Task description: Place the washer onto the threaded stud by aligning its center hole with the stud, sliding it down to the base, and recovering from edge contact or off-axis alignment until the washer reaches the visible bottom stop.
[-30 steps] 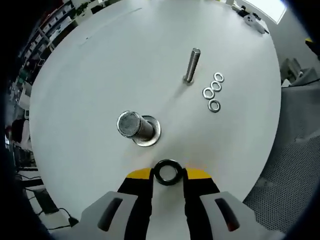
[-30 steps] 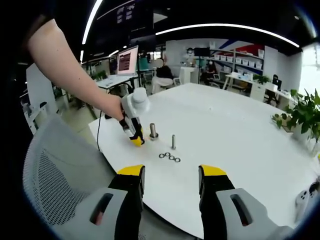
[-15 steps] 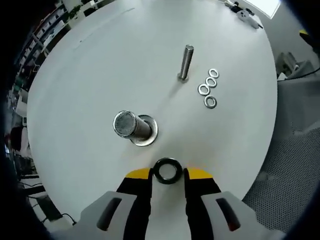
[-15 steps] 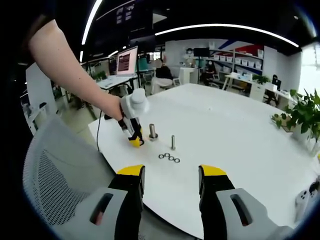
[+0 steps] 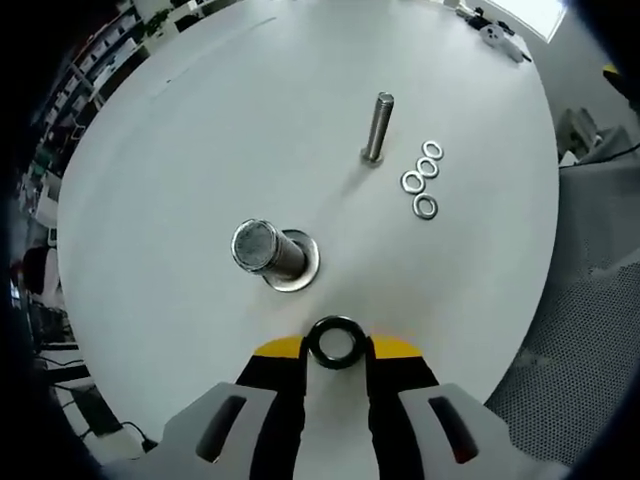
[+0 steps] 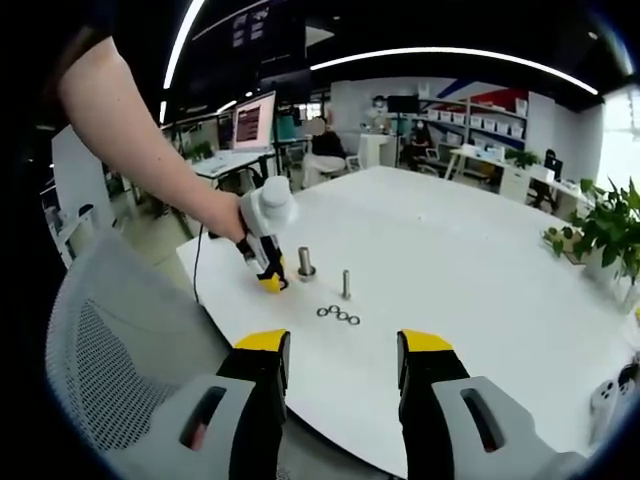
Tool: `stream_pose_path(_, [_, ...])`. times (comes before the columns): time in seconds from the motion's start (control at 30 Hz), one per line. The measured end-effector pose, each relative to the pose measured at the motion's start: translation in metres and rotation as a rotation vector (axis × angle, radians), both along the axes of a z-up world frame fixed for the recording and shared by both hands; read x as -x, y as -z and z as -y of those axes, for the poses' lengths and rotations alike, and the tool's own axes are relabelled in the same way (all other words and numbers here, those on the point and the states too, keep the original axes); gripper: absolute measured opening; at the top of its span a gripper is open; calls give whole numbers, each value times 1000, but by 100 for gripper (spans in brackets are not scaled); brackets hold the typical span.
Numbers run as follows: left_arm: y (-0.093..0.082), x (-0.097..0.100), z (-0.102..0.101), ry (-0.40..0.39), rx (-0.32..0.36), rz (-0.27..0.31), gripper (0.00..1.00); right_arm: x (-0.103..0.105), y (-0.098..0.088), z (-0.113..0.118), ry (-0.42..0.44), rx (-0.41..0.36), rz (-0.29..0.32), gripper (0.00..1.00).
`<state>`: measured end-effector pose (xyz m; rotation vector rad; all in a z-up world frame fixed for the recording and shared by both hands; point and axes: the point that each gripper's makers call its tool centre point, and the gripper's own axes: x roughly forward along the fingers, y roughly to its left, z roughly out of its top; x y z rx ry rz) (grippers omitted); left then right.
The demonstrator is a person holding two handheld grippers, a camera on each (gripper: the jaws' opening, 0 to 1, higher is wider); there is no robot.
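While a dark washer (image 5: 335,343) is pinched edge-on between the yellow-tipped jaws of the left gripper (image 5: 335,352), its center hole is left open and facing forward, presumably so that it can be sighted over a stud. The washer is held above the white table (image 5: 200,130), just short of the thick stud (image 5: 268,252), which stands on a wide round base and is seen nearly end-on. From that steep angle it is judged that the gripper has been brought almost overhead, so the hole can be lined up with the stud's axis before being lowered. The washer is not yet over the stud's top; a short forward and leftward shift appears to be needed.

Farther off, a thinner bolt (image 5: 377,127) stands upright, and three spare washers (image 5: 423,182) lie flat in a row just to its right, set out within reach as stock.

In the right gripper view, the right gripper (image 6: 343,365) is held back at the near table edge with its jaws spread apart and nothing between them, apparently kept out of the way. From there the left gripper (image 6: 268,276) is seen tilted downward beside the thick stud (image 6: 306,263), held by a person's arm (image 6: 140,130). Tilt of the washer is the likely risk on contact.
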<state>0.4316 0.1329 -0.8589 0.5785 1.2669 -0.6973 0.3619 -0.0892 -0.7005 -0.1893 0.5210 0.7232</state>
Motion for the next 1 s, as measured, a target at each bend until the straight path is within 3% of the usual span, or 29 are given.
stream_pose_path(0.8, [-1, -1, 0, -34, 23, 17, 20, 0, 0, 1, 1, 1, 1, 45])
stream_pose_path(1.0, [-2, 1, 2, -9, 23, 28, 19, 0, 0, 1, 2, 2, 0, 45])
